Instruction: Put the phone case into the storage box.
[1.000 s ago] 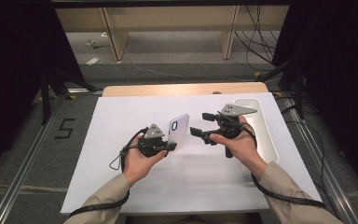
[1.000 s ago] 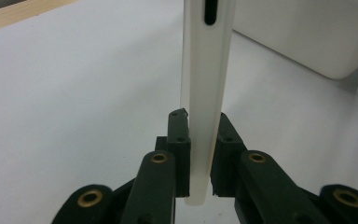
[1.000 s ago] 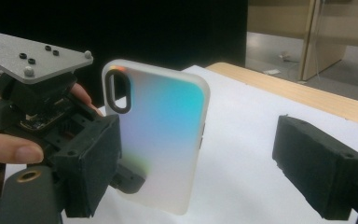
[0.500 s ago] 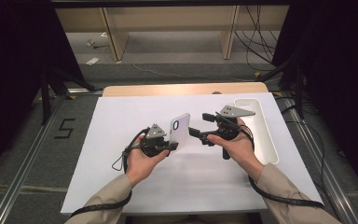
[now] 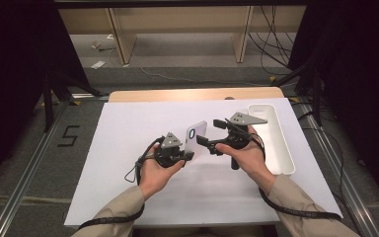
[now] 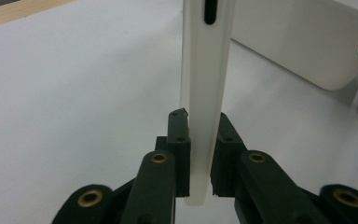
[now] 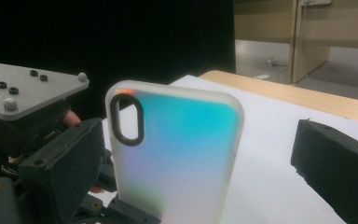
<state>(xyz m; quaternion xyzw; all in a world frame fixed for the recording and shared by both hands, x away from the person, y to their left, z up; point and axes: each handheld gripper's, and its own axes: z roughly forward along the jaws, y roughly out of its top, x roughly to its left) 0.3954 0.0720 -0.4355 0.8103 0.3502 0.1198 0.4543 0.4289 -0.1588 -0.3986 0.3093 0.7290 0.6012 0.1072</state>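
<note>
A translucent white phone case (image 5: 196, 136) with an iridescent back stands upright above the white table sheet. My left gripper (image 5: 188, 155) is shut on its lower end. In the left gripper view the case (image 6: 207, 74) runs edge-on up from between the jaws of my left gripper (image 6: 199, 128). My right gripper (image 5: 209, 132) is open just right of the case. In the right gripper view the case (image 7: 177, 154) and its oval camera hole face me. It stands in the wide gap of my right gripper (image 7: 198, 168), touching neither jaw.
A long white tray (image 5: 279, 148) lies on the right side of the sheet, also seen as the tray (image 6: 307, 42) beyond the case. The table's wooden far edge (image 5: 192, 94) borders the sheet. Cables trail from both grippers toward the person.
Both hands have drawn slightly closer together. The case has shifted a little to the right, and the right gripper's jaws now flank it. The left grip holds unchanged.
</note>
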